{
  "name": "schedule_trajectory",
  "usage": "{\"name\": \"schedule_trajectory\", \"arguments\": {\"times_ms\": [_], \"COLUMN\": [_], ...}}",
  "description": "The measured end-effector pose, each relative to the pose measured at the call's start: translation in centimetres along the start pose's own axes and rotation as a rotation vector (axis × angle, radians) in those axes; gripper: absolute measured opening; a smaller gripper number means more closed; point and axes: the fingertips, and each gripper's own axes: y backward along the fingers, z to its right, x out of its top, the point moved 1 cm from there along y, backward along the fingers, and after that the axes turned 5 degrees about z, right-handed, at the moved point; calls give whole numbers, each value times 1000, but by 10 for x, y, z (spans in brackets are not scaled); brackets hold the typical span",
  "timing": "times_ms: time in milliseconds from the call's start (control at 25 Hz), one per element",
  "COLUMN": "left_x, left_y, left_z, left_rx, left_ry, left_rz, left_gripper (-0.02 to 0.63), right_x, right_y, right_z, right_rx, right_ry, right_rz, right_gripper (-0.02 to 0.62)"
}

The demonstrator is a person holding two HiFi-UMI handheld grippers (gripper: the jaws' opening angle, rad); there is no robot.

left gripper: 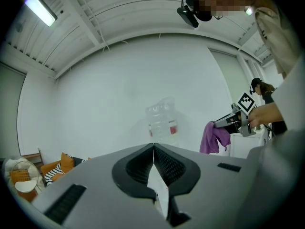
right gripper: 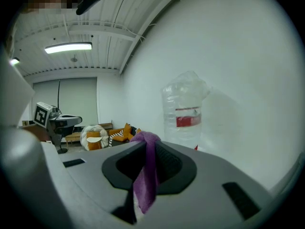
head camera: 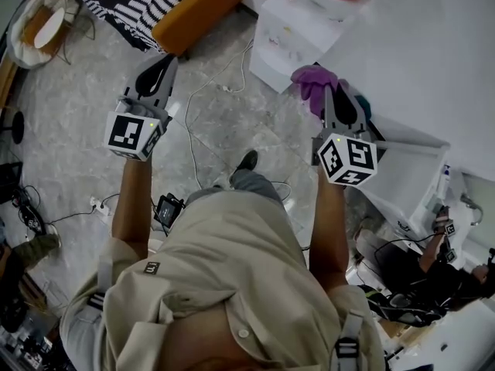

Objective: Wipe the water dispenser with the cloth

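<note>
At the right of the head view, the right gripper (head camera: pixel 339 108) holds the purple cloth (head camera: pixel 312 83). Its fingers (right gripper: pixel 169 168) are clenched on a fold of it, and the rest hangs loose from the tips. The left gripper (head camera: pixel 157 72) hangs over the floor with nothing between its fingers (left gripper: pixel 136 166), which are pressed together. The white dispenser (head camera: pixel 288 35) stands by the wall just beyond the cloth, with a clear bottle (right gripper: pixel 185 112) on its top. The cloth does not seem to touch it yet.

I judge that the wiping is about to begin. To do it well, the right gripper should bring the hanging part of the cloth flat against a white panel, press lightly and move in long strokes. The hold must stay firm, because only a small fold is pinched. The bottle should not be pushed.

From the head camera, the upper part of the dispenser is cut off by the edge and looks blurred. Both gripper views show only the bottle, and the gripper bodies hide the cabinet. Where the taps are, I cannot tell.
</note>
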Motion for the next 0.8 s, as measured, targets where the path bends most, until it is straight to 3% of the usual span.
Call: {"name": "schedule_trajectory", "arguments": {"times_ms": [400, 640, 800], "left_x": [-27, -67, -106], "left_y": [-60, -106, -148], "left_z": [-38, -69, -80], "left_rx": [21, -40, -120], "left_ry": [-24, -10, 36], "left_rz": [-27, -65, -83], "left_gripper": [18, 18, 18], "right_x": [-13, -36, -52], "right_y": [-79, -132, -166], "right_z": [25, 27, 34], "right_rx": [-35, -120, -214], "right_ry": [57, 58, 71], "right_rz": [-9, -34, -42], "right_gripper": [63, 63, 63]}}
